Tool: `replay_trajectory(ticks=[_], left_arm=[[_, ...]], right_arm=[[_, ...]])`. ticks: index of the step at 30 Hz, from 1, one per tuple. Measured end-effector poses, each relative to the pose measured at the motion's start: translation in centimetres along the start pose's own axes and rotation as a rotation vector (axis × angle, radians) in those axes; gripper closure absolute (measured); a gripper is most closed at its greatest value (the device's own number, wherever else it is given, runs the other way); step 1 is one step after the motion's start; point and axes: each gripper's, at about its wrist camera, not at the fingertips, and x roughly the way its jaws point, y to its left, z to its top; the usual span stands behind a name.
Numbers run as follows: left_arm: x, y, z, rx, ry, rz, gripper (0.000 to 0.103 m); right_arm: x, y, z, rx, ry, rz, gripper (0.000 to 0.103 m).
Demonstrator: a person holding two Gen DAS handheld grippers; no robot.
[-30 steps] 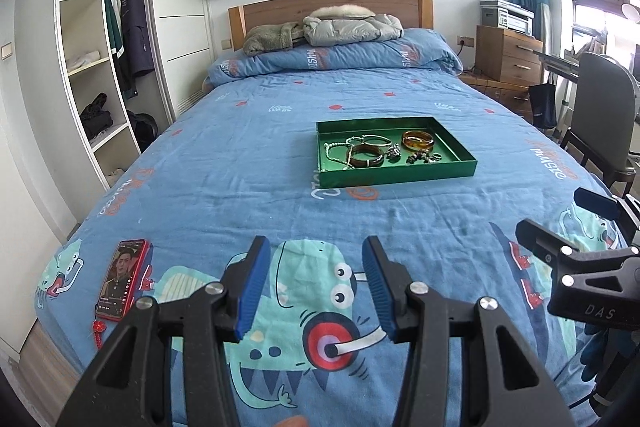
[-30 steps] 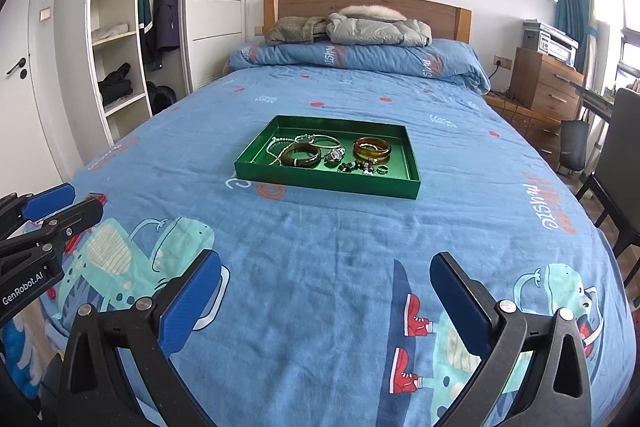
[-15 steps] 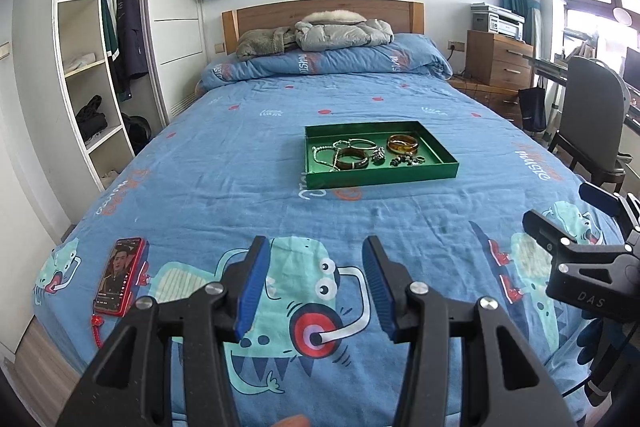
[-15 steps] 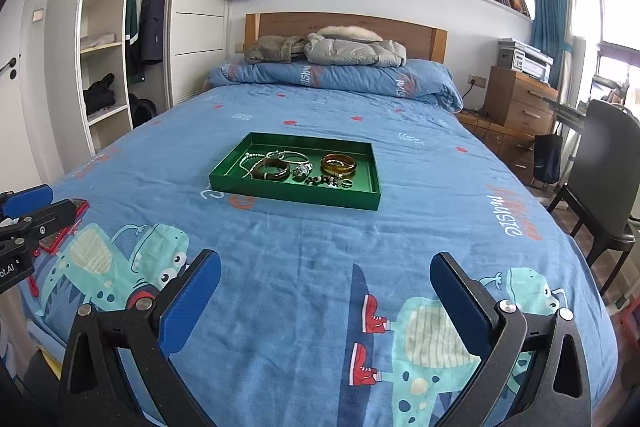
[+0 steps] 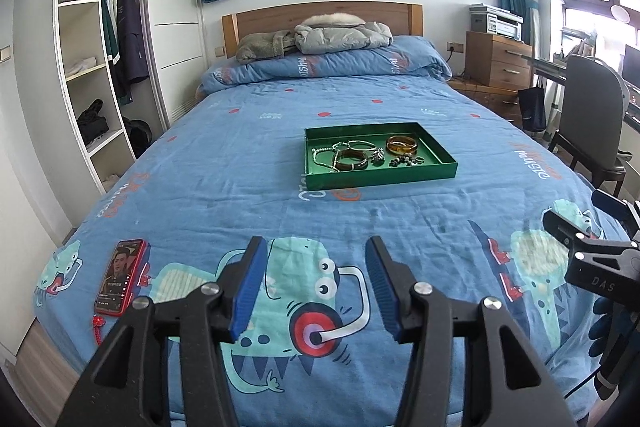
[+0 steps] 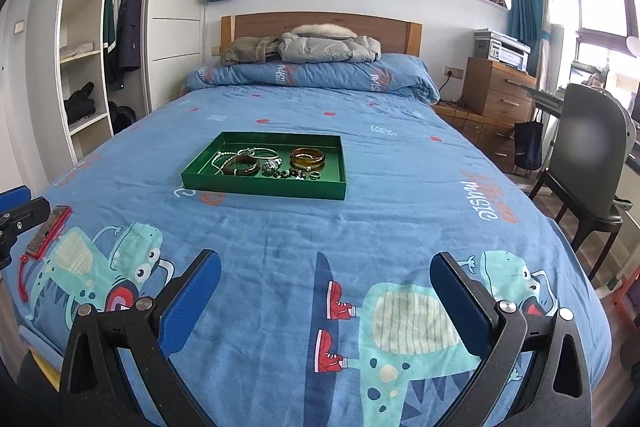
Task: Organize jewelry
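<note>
A green tray (image 5: 380, 179) lies mid-bed on the blue cover; it also shows in the right wrist view (image 6: 260, 189). In it lie an amber bangle (image 5: 401, 144), a dark brown bangle (image 5: 350, 160), a silver chain (image 5: 320, 157), dark beads and a small ring (image 6: 315, 175). My left gripper (image 5: 316, 281) is open and empty near the foot of the bed, well short of the tray. My right gripper (image 6: 325, 297) is wide open and empty, also near the foot of the bed.
A red phone (image 5: 120, 275) with a tassel lies on the bed at the left front. Jackets and pillows (image 5: 320, 39) lie at the headboard. A shelf unit (image 5: 88, 67) stands left; a wooden drawer chest (image 5: 500, 61) and a chair (image 5: 592, 123) stand right.
Both grippers have drawn back and risen a little, so the tray looks farther away. Both have stayed open and empty.
</note>
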Motion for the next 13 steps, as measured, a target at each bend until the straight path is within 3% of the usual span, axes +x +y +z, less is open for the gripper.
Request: replay_trajectory(ticks=[13], left_arm=[[0.06, 0.06, -0.02, -0.011, -0.005, 0.005, 0.053]], right_arm=[[-0.07, -0.59, -0.4, 0.009, 0.009, -0.003, 0.0]])
